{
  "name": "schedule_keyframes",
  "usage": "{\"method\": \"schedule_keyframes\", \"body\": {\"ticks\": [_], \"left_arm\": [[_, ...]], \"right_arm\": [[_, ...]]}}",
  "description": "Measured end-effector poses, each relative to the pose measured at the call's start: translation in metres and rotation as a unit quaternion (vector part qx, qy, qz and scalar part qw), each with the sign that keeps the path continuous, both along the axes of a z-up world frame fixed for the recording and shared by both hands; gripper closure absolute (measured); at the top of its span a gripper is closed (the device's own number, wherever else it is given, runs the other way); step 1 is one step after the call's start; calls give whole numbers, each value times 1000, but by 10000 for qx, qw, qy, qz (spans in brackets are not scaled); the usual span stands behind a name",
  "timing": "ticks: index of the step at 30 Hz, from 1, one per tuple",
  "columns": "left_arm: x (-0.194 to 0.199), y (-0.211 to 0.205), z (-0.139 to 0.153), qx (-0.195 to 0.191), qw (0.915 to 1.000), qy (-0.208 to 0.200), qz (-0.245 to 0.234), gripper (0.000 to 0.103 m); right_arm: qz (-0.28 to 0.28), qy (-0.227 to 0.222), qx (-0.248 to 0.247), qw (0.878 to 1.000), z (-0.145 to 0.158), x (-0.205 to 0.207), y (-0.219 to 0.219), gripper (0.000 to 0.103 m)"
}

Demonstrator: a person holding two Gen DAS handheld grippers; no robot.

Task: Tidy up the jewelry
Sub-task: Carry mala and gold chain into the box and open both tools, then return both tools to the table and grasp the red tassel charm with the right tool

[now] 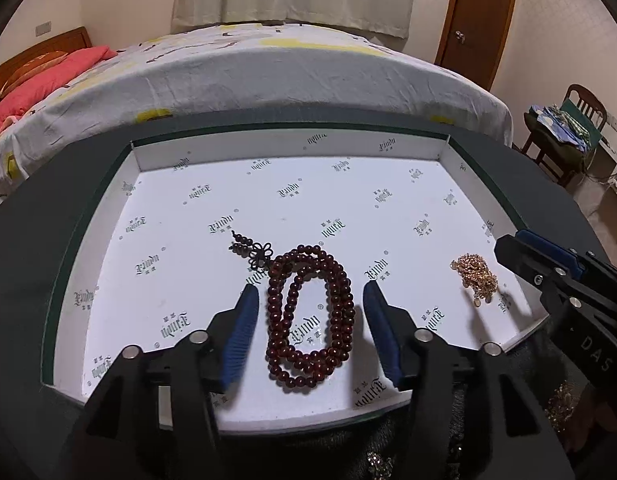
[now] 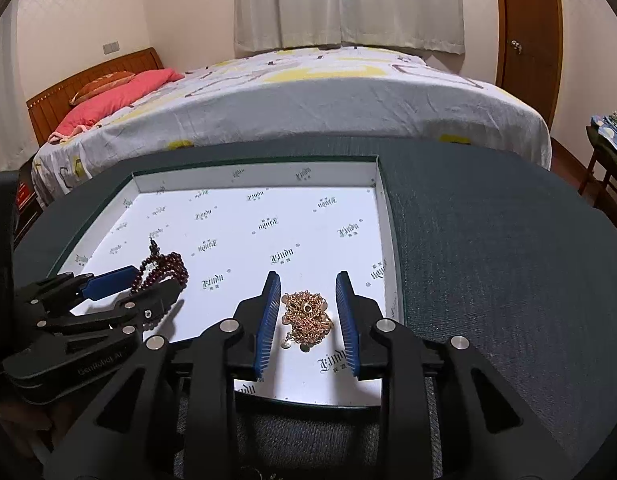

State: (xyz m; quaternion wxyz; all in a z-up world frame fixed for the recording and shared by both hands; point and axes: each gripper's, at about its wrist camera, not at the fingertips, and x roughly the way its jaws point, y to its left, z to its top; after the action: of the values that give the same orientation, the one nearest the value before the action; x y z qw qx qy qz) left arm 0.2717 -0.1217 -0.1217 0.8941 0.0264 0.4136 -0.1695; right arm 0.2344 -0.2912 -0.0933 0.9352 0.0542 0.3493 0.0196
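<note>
Left gripper (image 1: 311, 312) released, bead necklace (image 1: 310, 316) lying between its fingers; right gripper (image 2: 308, 312) released, gold chain (image 2: 307, 318) between its fingers; both in tray (image 1: 292, 148)

I get even indoor light, mild glare on the white tray floor (image 1: 236, 184), soft shadows, sharp centre, fisheye-bent dark corners.

Dark red bead string (image 1: 310, 316), coiled in long loops, flat on the white floor of the tray (image 1: 268, 184), black knot and tassel at its far end. Gold chain (image 2: 306, 318), bunched in a small shiny heap, near the tray's right wall.
</note>
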Motion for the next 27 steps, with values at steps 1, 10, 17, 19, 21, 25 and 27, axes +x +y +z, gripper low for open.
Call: {"method": "schedule_keyframes", "body": {"ticks": [1, 10, 17, 19, 21, 25, 27], "left_arm": [[-2, 1, 3, -14, 10000, -19, 24, 46], [-42, 18, 38, -41, 9978, -593, 304, 36], [-98, 35, 52, 71, 9935, -975, 588, 36], [-111, 40, 51, 105, 9926, -1018, 648, 36], [-127, 44, 46, 194, 9922, -1003, 718, 36], [-148, 55, 36, 188, 9925, -862, 849, 36], [-159, 62, 32, 153, 9920, -831, 936, 36]], "right_arm": [[-5, -34, -1, 10000, 3, -2, 0, 73], [12, -532, -73, 9986, 35, -49, 4, 65], [107, -675, -221, 9974, 37, -106, 14, 65], [151, -640, -255, 9975, 32, -123, 17, 65], [186, -594, -256, 9977, 27, -137, 19, 65], [265, -572, -273, 9976, 19, -163, 24, 65], [319, -567, -273, 9975, 14, -174, 29, 65]]}}
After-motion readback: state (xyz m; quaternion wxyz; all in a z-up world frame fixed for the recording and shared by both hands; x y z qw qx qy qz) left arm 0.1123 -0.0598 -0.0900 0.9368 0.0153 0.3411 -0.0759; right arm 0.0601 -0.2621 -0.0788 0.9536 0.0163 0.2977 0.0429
